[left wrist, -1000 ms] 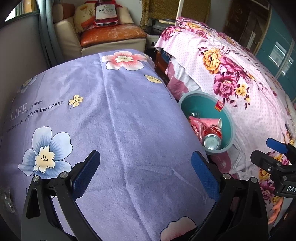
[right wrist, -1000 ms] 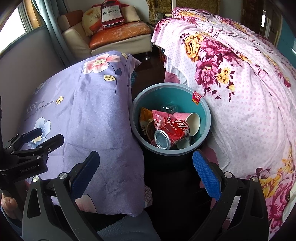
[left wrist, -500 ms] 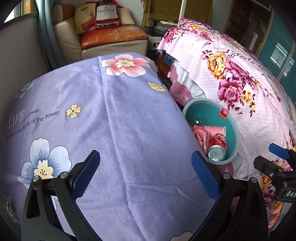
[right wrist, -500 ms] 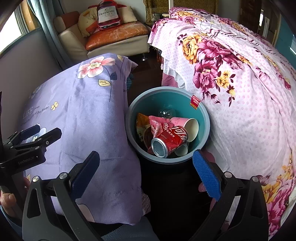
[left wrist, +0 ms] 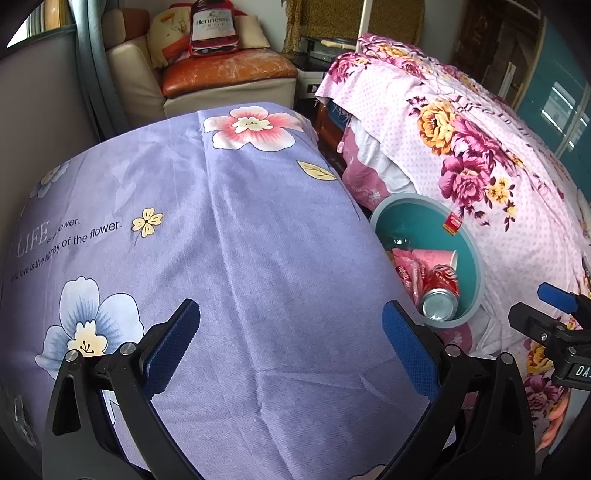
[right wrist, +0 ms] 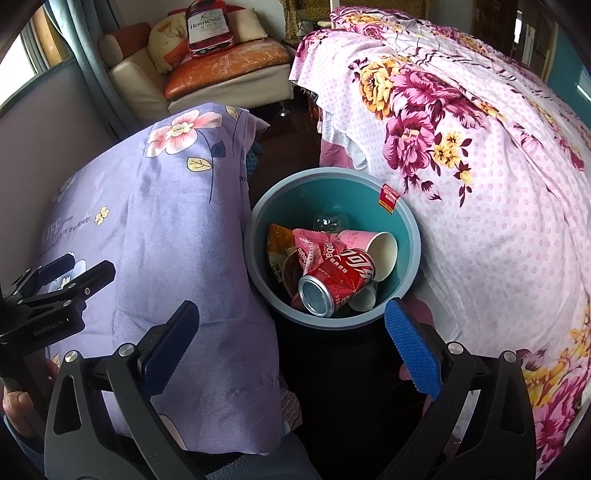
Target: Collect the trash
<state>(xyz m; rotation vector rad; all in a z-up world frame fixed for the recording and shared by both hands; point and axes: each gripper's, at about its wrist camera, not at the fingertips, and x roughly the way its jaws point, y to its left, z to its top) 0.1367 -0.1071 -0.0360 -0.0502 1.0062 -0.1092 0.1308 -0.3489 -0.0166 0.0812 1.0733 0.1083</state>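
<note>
The left gripper (left wrist: 290,350) hangs over the purple flowered cloth (left wrist: 229,240), its blue-padded jaws spread wide with nothing between them. Ahead of it the cloth runs bare; beyond the cloth's far edge sits a cream armchair (left wrist: 221,77) with an orange seat and a bottle-shaped Hennessy cushion (left wrist: 213,27). Off to this claw's right, past the cloth's edge and lower down, stands the teal bin (left wrist: 469,236), wedged between the purple cloth and the pink flowered bedspread (left wrist: 498,177).

The right gripper (right wrist: 291,347) hovers just above and short of that bin (right wrist: 410,221), jaws likewise wide apart and empty. The trash lies straight ahead of it, between the lines of its two fingers. Nearest the claw is a crushed red can (right wrist: 332,280), its open silver end turned towards the claw. To the can's left are an orange snack bag (right wrist: 279,243) and a pink wrapper (right wrist: 314,245); behind it a clear plastic piece (right wrist: 330,220); to its right a pink paper cup (right wrist: 373,251) lying on its side. A small red label (right wrist: 388,195) sticks to the bin's far-right rim. A hand (right wrist: 16,406) shows at the left edge of this view.
</note>
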